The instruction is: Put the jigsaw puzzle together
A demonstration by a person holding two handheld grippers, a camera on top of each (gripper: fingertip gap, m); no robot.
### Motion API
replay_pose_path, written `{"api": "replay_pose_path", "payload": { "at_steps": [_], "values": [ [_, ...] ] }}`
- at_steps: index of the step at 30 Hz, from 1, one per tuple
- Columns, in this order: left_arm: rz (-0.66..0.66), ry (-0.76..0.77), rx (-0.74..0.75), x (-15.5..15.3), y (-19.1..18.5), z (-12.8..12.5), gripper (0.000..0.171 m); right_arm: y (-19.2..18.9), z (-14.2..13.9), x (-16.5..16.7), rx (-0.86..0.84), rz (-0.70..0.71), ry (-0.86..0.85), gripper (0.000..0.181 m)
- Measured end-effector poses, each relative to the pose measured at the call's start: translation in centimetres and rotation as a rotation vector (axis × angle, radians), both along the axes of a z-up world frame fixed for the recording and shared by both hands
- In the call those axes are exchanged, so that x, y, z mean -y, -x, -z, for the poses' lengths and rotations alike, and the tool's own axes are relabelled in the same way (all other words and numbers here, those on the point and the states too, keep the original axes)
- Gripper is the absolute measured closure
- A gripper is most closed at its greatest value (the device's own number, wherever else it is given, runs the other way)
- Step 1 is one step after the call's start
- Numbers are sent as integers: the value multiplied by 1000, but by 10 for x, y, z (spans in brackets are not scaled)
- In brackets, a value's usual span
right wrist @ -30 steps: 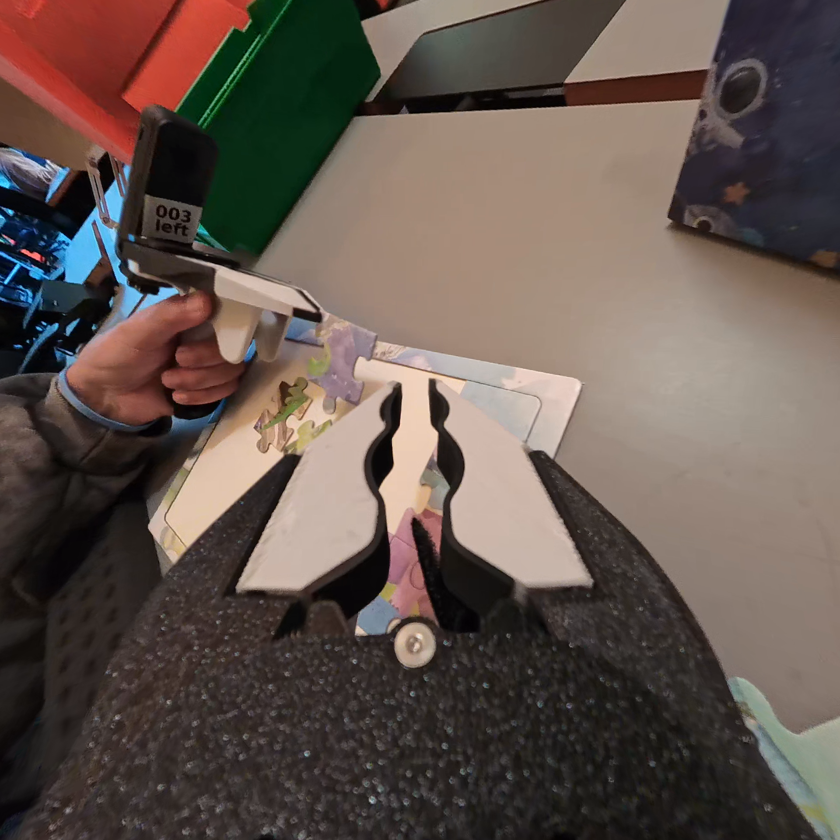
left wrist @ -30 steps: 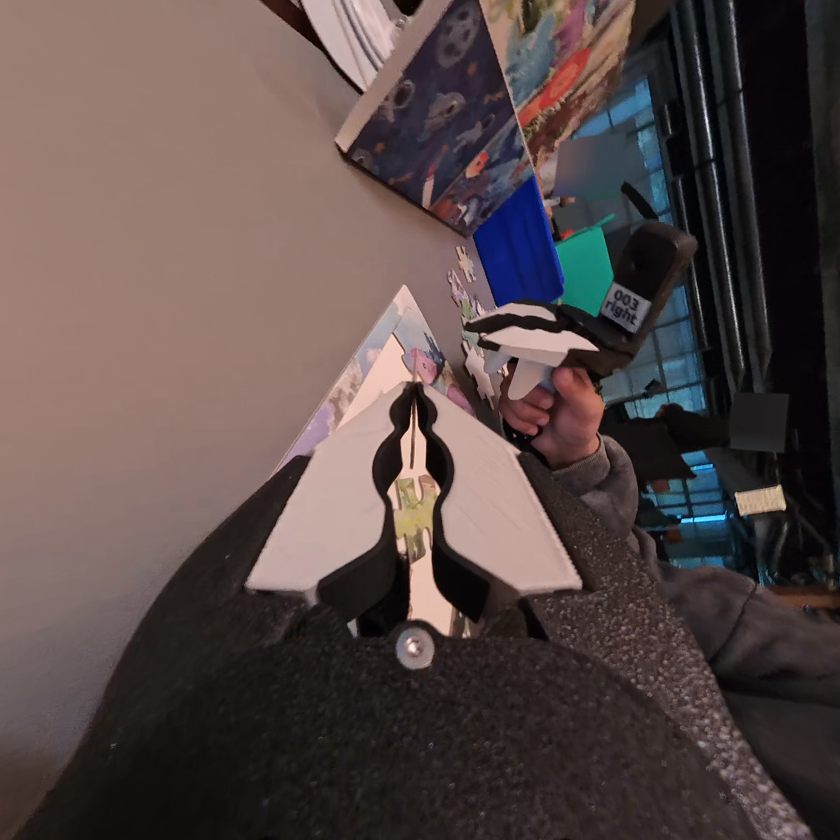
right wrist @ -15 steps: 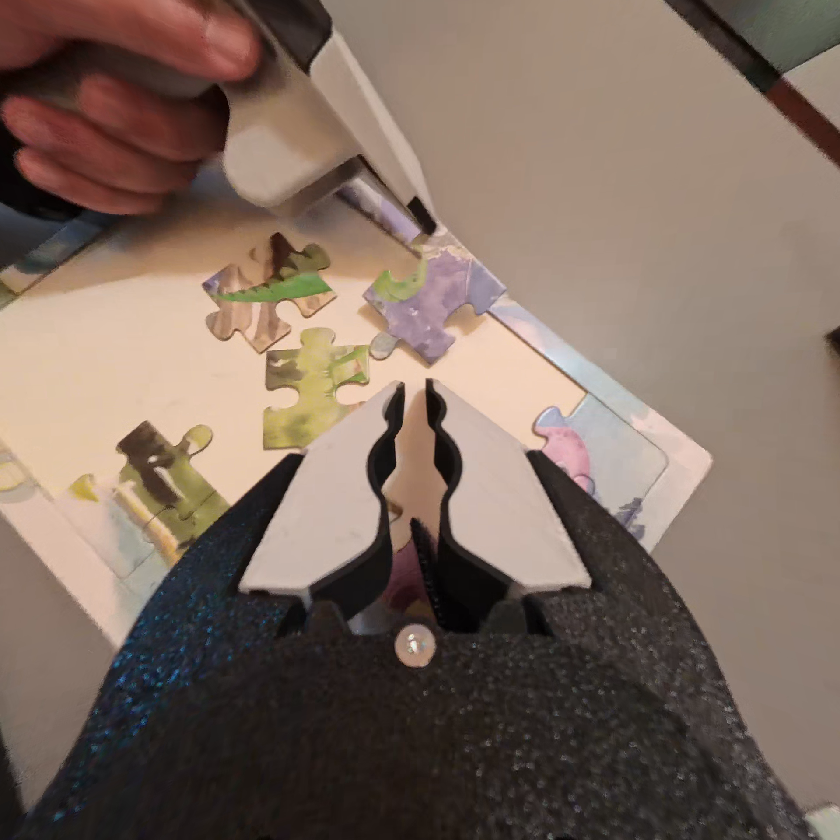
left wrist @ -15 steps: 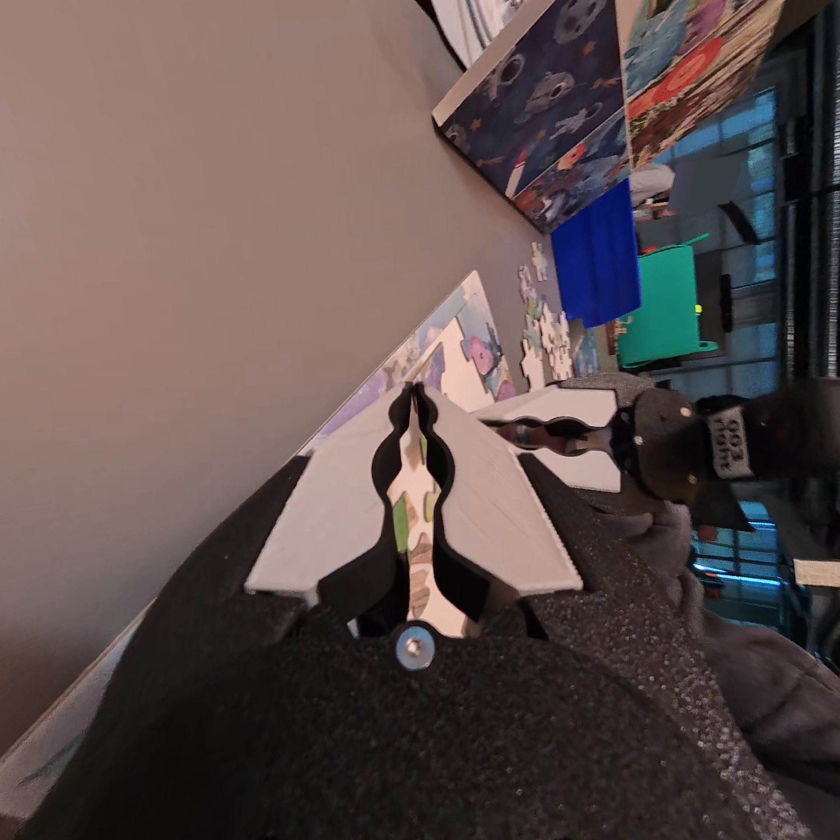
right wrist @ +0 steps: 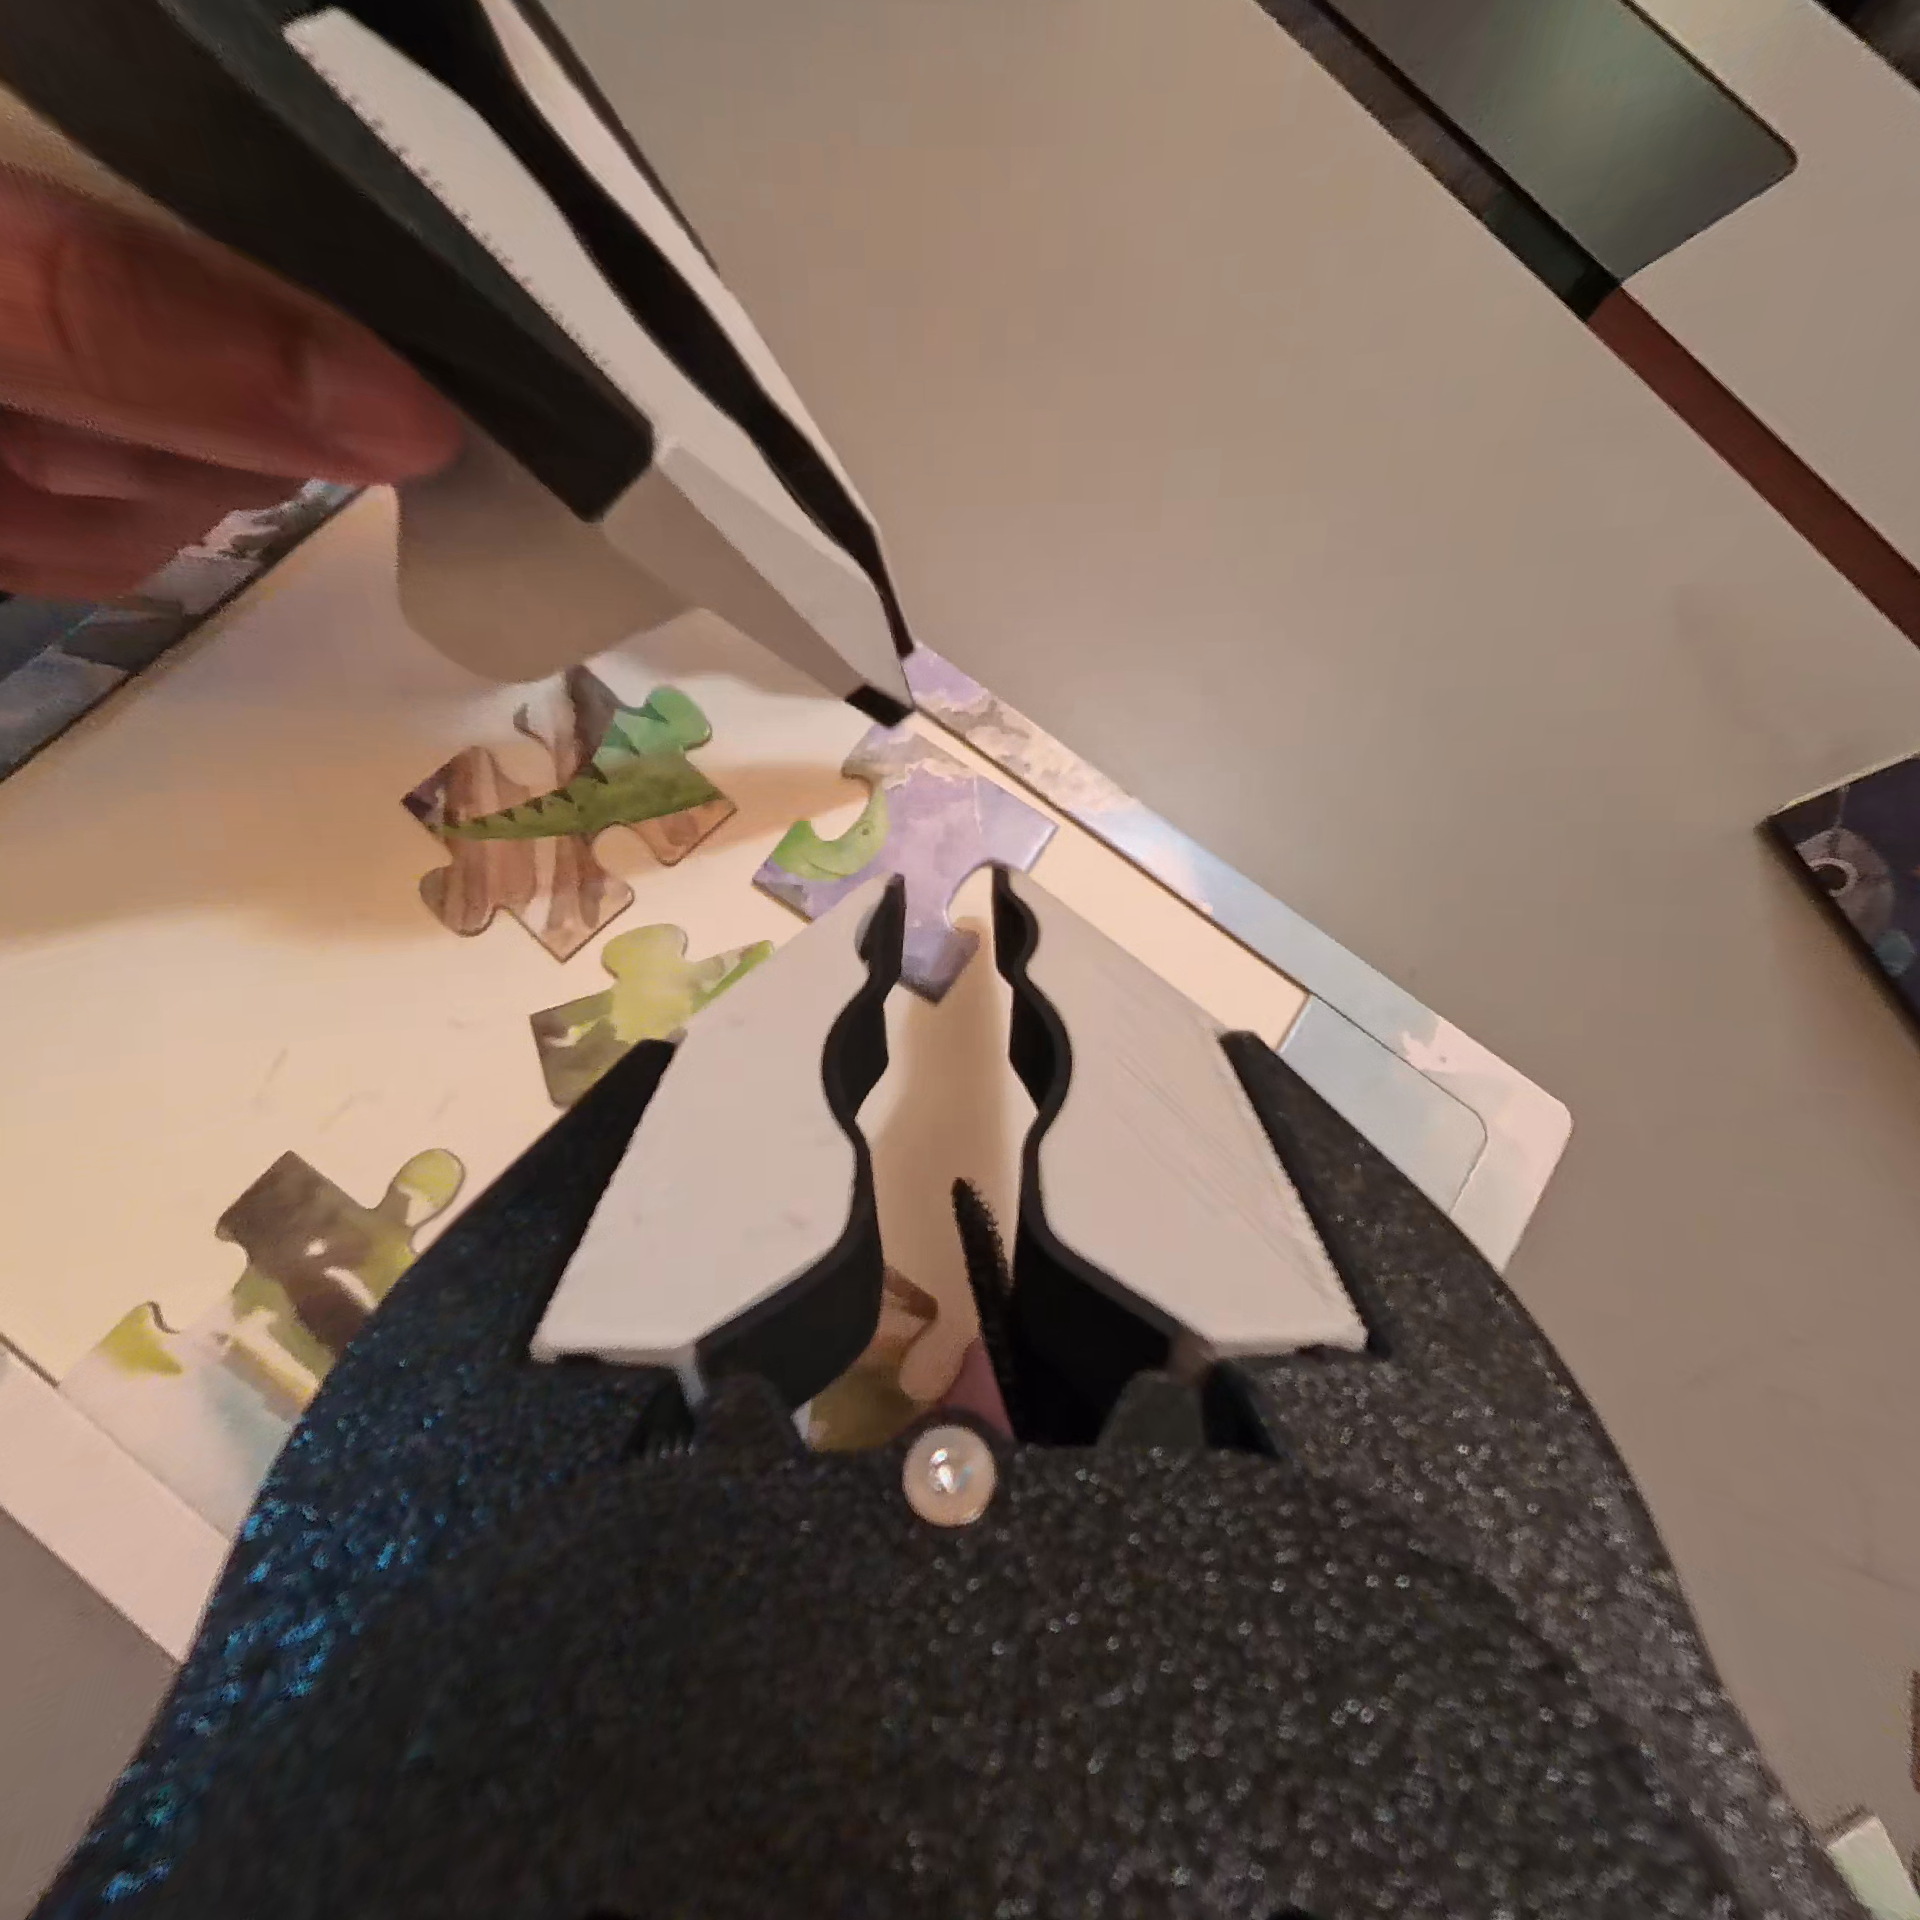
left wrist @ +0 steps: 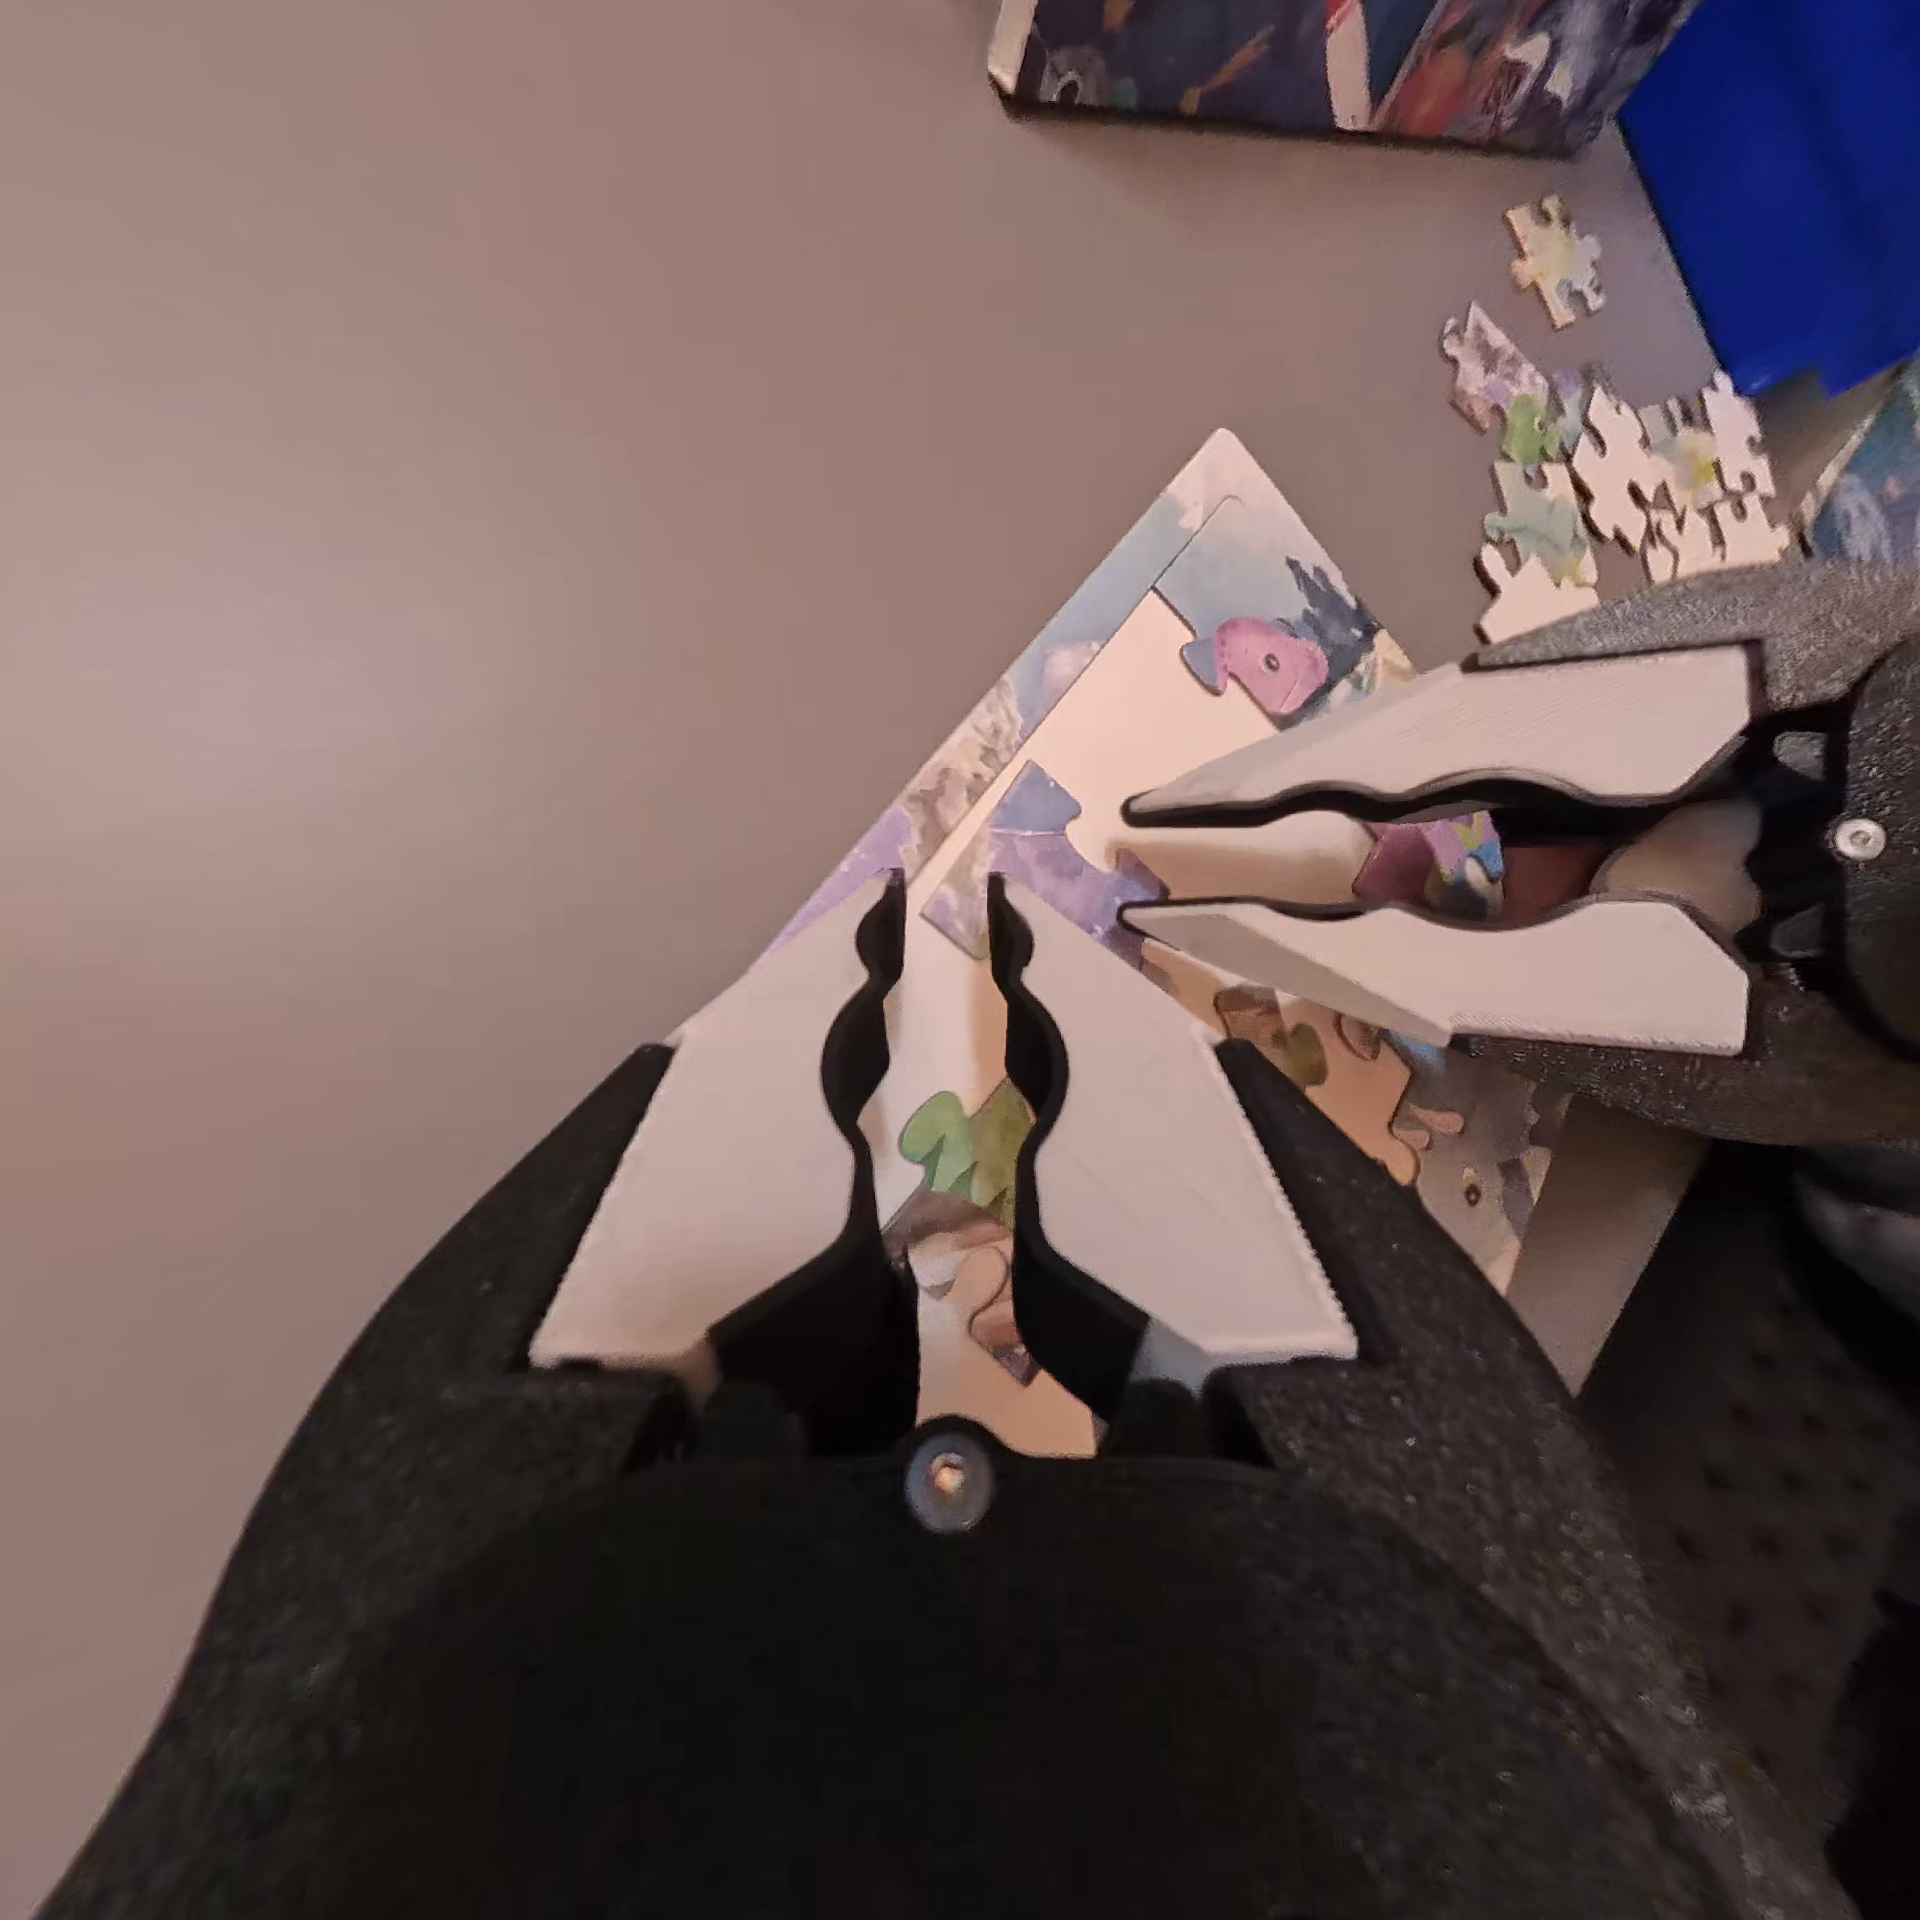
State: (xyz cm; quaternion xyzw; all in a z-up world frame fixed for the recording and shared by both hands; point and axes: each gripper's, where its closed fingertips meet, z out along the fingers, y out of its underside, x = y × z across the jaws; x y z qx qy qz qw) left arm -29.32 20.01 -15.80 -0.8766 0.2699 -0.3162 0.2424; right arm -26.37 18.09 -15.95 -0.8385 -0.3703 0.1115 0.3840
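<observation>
Both tools have dropped close over the puzzle tray [right wrist: 1382, 1101] since half a second ago, and the left gripper [left wrist: 940, 883], pinched shut then, now shows a narrow gap between its tips. Its tips hang at the tray's patterned border, centre of the left wrist view, with the purple piece [left wrist: 1049, 868] just beside them to the right. The right gripper [right wrist: 943, 883] is also parted and holds nothing; in its own view the purple piece's [right wrist: 925, 831] tab lies in the gap between its tips. Whether either tool touches the piece cannot be told.

Left of that piece in the right wrist view lie a brown-and-green piece [right wrist: 561, 821] and a pale green piece [right wrist: 634, 1003] on the tray's bare cream floor. A pink-fish section [left wrist: 1262, 655] sits fitted in the tray's upper corner. Loose pieces [left wrist: 1621, 478] lie on the grey table [left wrist: 468, 520] at upper right, near a dark picture box [left wrist: 1299, 62] and a blue bin [left wrist: 1787, 177].

A hand [right wrist: 156, 395] grips the left tool at upper left, angling it steeply down.
</observation>
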Motion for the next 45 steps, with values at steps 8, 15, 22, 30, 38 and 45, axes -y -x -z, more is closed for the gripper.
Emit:
{"api": "replay_pose_path", "payload": {
  "at_steps": [8,15,22,30,38,45],
  "values": [
    [-9,-109,-156,-13,16,10,171,9,8,6,3,-41,38,181],
    [-64,-104,-182,-25,45,6,171,6,7,4,-24,-16,75,181],
    [63,-125,-261,-13,67,5,171,-19,4,5,-15,32,98,181],
    [73,-115,-268,-12,64,13,171,-1,9,5,-9,-5,101,181],
    [64,-114,-266,-13,63,13,171,12,5,24,9,-113,86,181],
    [65,-122,-276,-13,63,13,171,19,9,20,9,-100,84,181]
  ]
}}
